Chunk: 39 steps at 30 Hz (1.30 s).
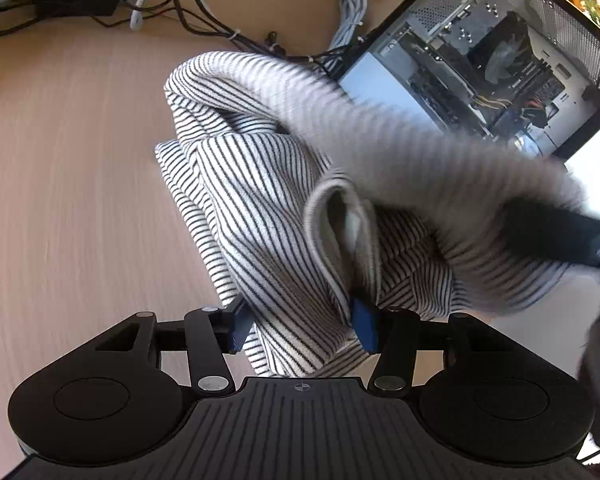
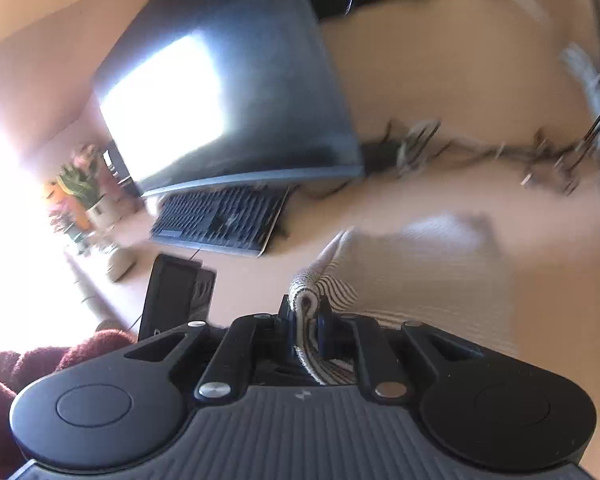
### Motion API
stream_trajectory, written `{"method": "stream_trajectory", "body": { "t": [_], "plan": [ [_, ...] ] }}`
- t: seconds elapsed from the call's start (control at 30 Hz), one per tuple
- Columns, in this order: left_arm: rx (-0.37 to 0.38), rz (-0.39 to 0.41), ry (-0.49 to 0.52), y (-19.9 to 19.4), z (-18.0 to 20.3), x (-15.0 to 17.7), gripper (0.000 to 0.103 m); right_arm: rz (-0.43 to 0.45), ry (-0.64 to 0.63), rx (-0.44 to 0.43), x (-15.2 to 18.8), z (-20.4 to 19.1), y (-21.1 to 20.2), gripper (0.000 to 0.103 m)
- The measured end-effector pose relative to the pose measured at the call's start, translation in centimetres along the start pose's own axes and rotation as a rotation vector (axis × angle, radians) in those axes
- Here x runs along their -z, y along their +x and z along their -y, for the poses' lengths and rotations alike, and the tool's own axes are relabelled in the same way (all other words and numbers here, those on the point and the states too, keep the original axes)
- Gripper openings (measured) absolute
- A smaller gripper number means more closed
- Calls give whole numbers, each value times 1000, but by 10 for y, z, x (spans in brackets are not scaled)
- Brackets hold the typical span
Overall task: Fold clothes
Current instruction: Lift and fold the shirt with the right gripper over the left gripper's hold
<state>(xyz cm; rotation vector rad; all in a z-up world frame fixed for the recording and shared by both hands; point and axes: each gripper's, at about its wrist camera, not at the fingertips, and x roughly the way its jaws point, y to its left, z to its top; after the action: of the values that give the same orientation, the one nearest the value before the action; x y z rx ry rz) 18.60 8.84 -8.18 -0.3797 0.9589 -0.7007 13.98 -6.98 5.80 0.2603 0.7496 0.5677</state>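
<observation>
A white garment with thin black stripes hangs bunched above the wooden table. My left gripper has its blue fingers apart with a thick fold of the garment between them; how tightly it grips is unclear. My right gripper is shut on a rolled edge of the same striped garment, which stretches away blurred to the right. In the left wrist view the right gripper shows dark at the right, holding the garment's blurred upper part.
An open computer case stands at the back right, with cables along the table's rear. The right wrist view shows a monitor, a keyboard, flowers and a dark red knit cloth at the lower left.
</observation>
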Motion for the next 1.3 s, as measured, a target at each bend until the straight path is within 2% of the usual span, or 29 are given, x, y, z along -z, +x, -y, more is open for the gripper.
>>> {"method": "stream_trajectory", "body": {
  "t": [0.1, 0.17, 0.27, 0.37, 0.47, 0.6, 0.63, 0.7, 0.77, 0.8, 0.9, 0.93, 1.0, 1.13, 1.2, 1.3],
  "plan": [
    [-26, 3, -25, -7, -6, 5, 64, -27, 70, -28, 6, 12, 14, 10],
    [-68, 23, -53, -19, -12, 8, 74, -27, 124, -46, 6, 22, 17, 10],
    [-107, 74, -83, -44, -18, 7, 74, -12, 202, -77, 5, 37, 16, 10],
    [-143, 127, -12, -66, -5, 0, 80, 69, 227, -79, -9, 49, -7, 10],
    [-89, 162, 74, -77, 16, -10, 89, 114, 221, -42, -15, 58, -22, 10],
    [-58, 117, 210, -57, 45, -15, 90, 149, 247, -7, -12, 71, -35, 10],
    [-78, 96, 236, -47, 49, -13, 90, 157, 255, -3, -10, 73, -38, 10],
    [-168, 66, 297, -27, 52, -13, 85, 170, 267, 1, -4, 75, -44, 10],
    [-314, 94, 315, -15, 46, -21, 83, 185, 276, 5, 2, 77, -51, 10],
    [-376, 129, 283, -13, 38, -28, 83, 195, 275, 7, 4, 77, -55, 10],
    [-501, 233, 88, -29, 4, -54, 80, 233, 282, 15, 10, 80, -70, 10],
    [-497, 251, 46, -35, -4, -59, 81, 240, 287, 22, 12, 82, -72, 10],
    [-416, 247, 7, -45, -12, -63, 86, 246, 288, 33, 15, 83, -75, 10],
    [-164, 128, -6, -44, -15, -44, 89, 237, 262, -2, 12, 75, -61, 10],
    [-65, 57, 9, -36, -7, -28, 87, 231, 242, -21, 7, 70, -53, 10],
    [-21, -31, 68, -19, 4, -4, 76, 220, 226, -33, -3, 69, -43, 10]
  ]
}}
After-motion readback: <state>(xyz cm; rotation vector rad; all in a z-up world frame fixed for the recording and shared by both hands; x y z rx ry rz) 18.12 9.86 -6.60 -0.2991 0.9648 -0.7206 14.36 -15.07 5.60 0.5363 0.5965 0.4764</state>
